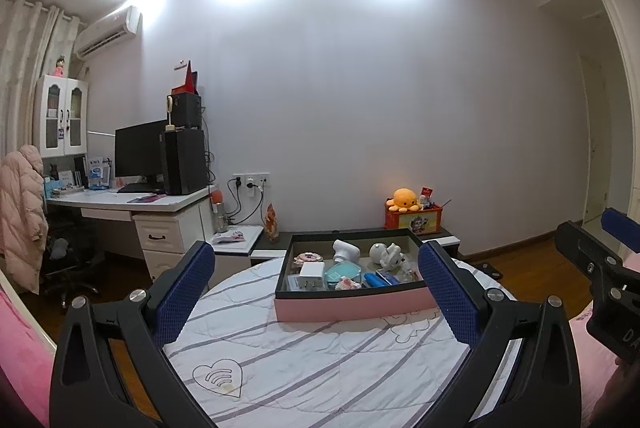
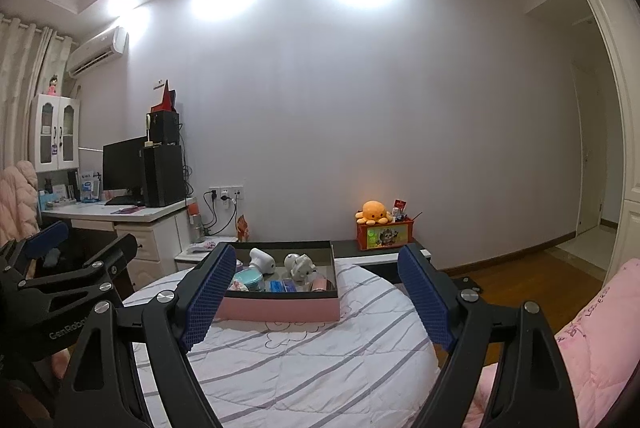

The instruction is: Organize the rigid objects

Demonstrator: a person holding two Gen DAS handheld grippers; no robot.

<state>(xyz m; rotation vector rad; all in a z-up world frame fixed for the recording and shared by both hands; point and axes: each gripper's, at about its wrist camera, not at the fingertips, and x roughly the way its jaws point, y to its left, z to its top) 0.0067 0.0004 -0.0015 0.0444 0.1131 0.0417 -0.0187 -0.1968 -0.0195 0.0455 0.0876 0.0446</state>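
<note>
A pink box with a black rim [image 1: 352, 304] [image 2: 280, 308] sits on a round white quilted surface with grey stripes [image 1: 320, 360] [image 2: 304, 368]. Inside it lie a white charger block [image 1: 311, 274], a teal bottle [image 1: 343, 274], a white pump head [image 1: 345, 250], a white figurine [image 1: 386, 254] [image 2: 300, 265], a blue tube [image 1: 374, 280] and other small items. My left gripper [image 1: 316, 292] hangs open in front of the box, nothing between its blue pads. My right gripper [image 2: 318, 298] is open too, level with the box and empty. Each gripper shows at the edge of the other's view.
A white desk [image 1: 132, 206] with a monitor and black speakers stands at the left. A low dark shelf behind the box carries an orange plush octopus [image 1: 404, 199] [image 2: 374, 212] on a red box. Pink bedding [image 2: 600, 332] lies at the right, wooden floor beyond.
</note>
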